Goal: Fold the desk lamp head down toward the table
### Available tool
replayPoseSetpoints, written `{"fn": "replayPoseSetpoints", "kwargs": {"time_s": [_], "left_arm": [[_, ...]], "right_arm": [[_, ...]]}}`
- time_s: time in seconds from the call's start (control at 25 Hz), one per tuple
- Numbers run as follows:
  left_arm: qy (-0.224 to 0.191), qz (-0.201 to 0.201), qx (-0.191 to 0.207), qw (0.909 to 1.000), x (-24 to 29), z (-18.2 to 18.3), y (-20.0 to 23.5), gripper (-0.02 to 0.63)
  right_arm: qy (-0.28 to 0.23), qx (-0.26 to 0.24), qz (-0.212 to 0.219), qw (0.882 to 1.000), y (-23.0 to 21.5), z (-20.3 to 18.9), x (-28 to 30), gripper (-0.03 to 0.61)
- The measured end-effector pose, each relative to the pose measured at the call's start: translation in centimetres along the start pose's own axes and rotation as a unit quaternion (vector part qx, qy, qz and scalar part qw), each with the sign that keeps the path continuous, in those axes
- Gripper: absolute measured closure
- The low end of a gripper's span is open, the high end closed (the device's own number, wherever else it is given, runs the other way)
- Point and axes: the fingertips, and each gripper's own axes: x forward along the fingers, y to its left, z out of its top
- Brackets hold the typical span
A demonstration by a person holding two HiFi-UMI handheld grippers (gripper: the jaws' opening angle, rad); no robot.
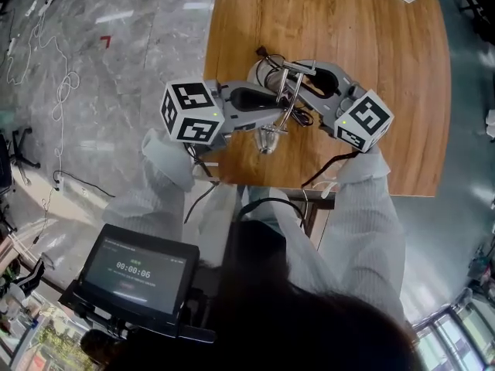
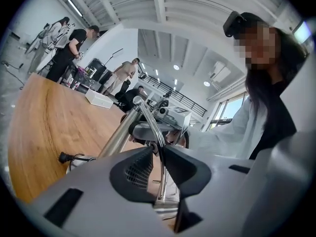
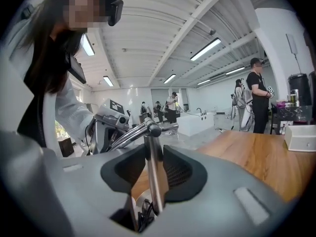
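The shiny silver metal desk lamp (image 1: 280, 91) stands near the front edge of the brown wooden surface (image 1: 371, 45). The left tool (image 2: 159, 151) is pinched shut on the lamp's thin bent silver arm (image 2: 148, 125). The right tool (image 3: 150, 152) is closed around the straight silver post (image 3: 154, 181). The small silver lamp head (image 1: 267, 139) hangs low near that edge. The thin arm is smooth, so the left tool could slip off it. If the right tool lets the post turn, the whole lamp could tip or slide off. A hard push could bang the head.
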Motion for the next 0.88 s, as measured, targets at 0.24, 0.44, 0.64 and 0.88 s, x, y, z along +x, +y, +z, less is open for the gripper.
{"fn": "replayPoseSetpoints", "kwargs": {"time_s": [0.24,0.44,0.64,0.88], "left_arm": [[-0.001,-0.012,0.009,0.9999,-0.7,0.4,-0.2,0.509],[-0.008,0.024,0.016,0.9996,-1.2,-1.1,0.6,0.495],[-0.064,0.108,-0.018,0.9919,-4.5,-1.2,0.7,0.495],[-0.129,0.26,0.057,0.9551,-7.4,3.6,-2.5,0.502]], "right_arm": [[-0.006,0.002,0.012,1.0,0.9,1.2,0.1,0.468],[-0.014,0.028,-0.031,0.999,0.4,-0.4,0.1,0.433],[0.0,0.06,-0.116,0.991,0.2,-3.0,-3.6,0.45],[-0.012,0.022,-0.251,0.968,3.0,0.4,-7.0,0.577]]}}
